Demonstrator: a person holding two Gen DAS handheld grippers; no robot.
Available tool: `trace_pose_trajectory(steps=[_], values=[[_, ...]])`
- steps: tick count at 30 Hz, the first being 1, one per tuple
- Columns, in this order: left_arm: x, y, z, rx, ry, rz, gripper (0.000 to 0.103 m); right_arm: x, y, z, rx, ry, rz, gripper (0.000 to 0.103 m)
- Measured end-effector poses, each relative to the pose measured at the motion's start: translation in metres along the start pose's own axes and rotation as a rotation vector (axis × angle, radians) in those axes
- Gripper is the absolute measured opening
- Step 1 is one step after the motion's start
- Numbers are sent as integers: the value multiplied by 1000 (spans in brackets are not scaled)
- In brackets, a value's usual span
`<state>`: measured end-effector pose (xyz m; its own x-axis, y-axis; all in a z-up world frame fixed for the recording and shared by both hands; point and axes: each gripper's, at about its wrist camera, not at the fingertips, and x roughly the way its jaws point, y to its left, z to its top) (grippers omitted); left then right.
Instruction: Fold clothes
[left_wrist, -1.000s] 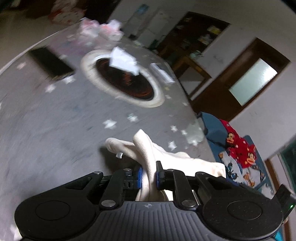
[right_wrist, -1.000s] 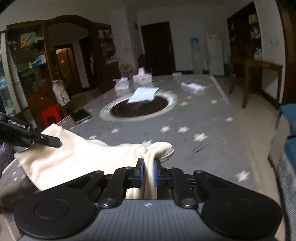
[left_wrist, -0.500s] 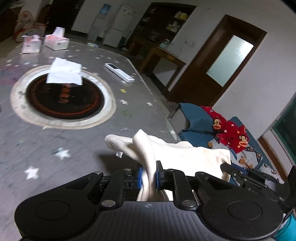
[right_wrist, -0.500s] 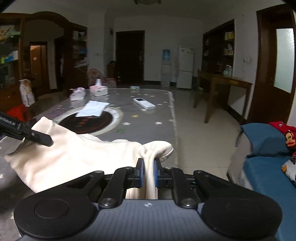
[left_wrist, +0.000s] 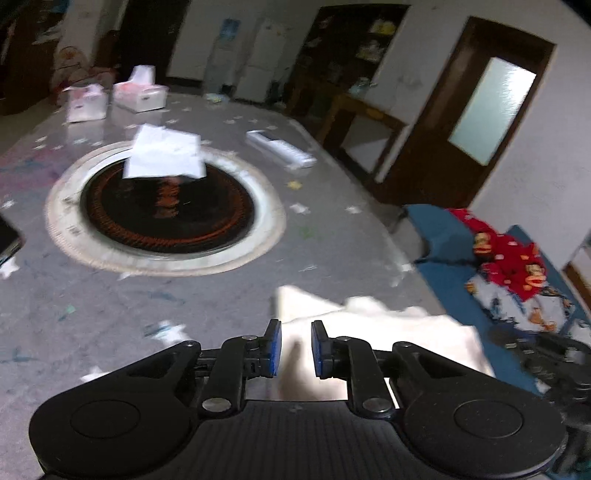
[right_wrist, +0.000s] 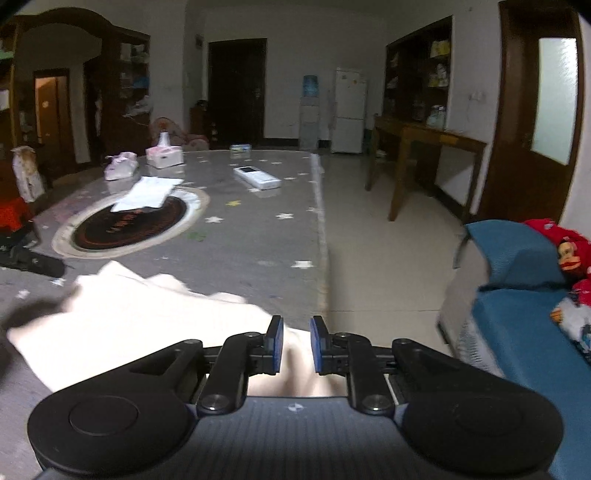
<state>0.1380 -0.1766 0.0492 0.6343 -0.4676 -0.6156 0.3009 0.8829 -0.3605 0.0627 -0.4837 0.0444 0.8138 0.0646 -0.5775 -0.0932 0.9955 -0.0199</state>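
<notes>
The cream cotton garment (right_wrist: 147, 325) lies rumpled on the grey star-print bench (left_wrist: 110, 314), near its edge. Left tool (left_wrist: 296, 347) and right tool (right_wrist: 296, 343) both gape narrowly, empty (apparently between grips); regrasping suits any further fold.

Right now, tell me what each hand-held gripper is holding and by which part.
Nothing. The left hand-held gripper and right hand-held gripper both stand open over the cream fabric garment, with no cloth pinched between the fingers.

Left hand-held gripper (left_wrist: 296, 347) and right hand-held gripper (right_wrist: 296, 344) both gape (blue pads parted).
</notes>
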Motion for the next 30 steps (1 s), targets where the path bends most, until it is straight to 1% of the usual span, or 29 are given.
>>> trace_pose_trajectory(steps=[3,4,5,6,11,17,19,21,24,26,28,30], values=[[9,-17,-1,38,15,-54,18,7,8,4,-1,7,46,22],[13,-21,-1,48,22,-66,18,9,11,5,-1,9,60,26],[18,-24,-1,51,30,-74,18,12,14,6,0,12,72,29],[23,-26,-1,51,37,-80,18,16,16,8,-1,15,85,29],[51,-29,1,29,70,-83,18,36,24,12,15,33,104,29],[72,-25,-3,28,100,-59,18,56,30,7,-9,57,75,31],[70,-25,-3,29,93,-63,19,47,32,5,-16,49,83,32],[63,-27,-3,38,84,-66,19,37,34,3,-24,40,91,37],[49,-34,-8,84,57,-76,20,23,37,0,-35,27,104,42],[38,-41,-14,117,49,-87,20,13,39,-2,-43,18,112,51],[27,-47,-22,153,41,-102,20,2,42,-5,-51,10,120,54],[17,-53,-32,189,33,-116,20,-14,47,-15,-61,2,122,57]])
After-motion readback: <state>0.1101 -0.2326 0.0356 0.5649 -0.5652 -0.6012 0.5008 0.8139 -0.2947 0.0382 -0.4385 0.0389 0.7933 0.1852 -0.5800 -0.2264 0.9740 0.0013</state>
